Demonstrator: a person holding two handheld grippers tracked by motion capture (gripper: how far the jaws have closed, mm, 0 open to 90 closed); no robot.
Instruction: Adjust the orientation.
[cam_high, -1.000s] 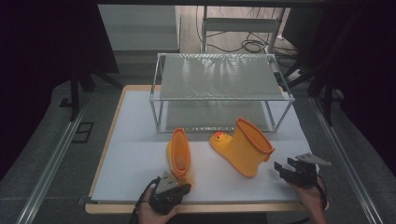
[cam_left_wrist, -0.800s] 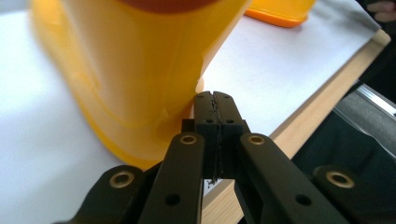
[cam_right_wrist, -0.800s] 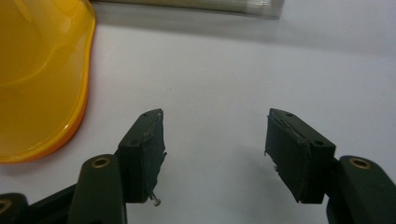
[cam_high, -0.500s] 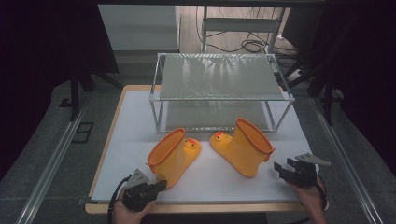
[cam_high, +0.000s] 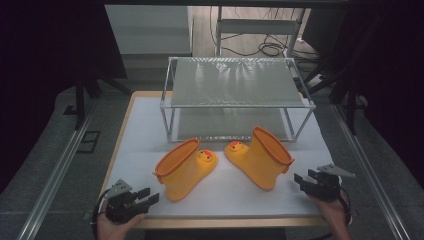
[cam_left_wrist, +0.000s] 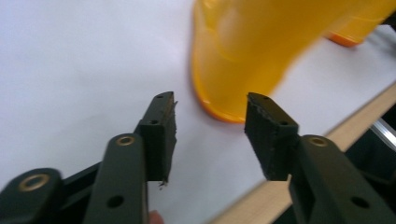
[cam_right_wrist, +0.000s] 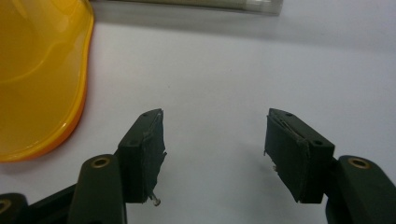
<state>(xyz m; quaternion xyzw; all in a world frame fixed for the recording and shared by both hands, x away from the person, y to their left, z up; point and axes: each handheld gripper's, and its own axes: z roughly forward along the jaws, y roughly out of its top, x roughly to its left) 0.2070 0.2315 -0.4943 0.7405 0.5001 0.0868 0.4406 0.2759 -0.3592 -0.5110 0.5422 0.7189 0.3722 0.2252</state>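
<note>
Two yellow rubber boots with duck faces on their toes stand on the white table top (cam_high: 150, 125), toes towards each other. The left boot (cam_high: 184, 169) is in the left gripper view (cam_left_wrist: 252, 42), just past the jaw tips. My left gripper (cam_high: 151, 198) (cam_left_wrist: 210, 122) is at the front left edge; its jaws have just been opening and nothing lies between them. The right boot (cam_high: 261, 157) shows at the left of the right gripper view (cam_right_wrist: 37, 79). To its right, my right gripper (cam_high: 299, 180) (cam_right_wrist: 215, 119) stands open over bare table.
A metal wire rack (cam_high: 235, 82) with two shelves stands at the back of the table, behind the boots. The table's wooden front edge (cam_high: 225, 222) runs just under both hands. Chair legs and cables lie on the floor beyond the rack.
The left gripper, shut on the left boot a second ago, swung it round so its toe points right, then let go and drew back to the left. The right gripper kept still.
</note>
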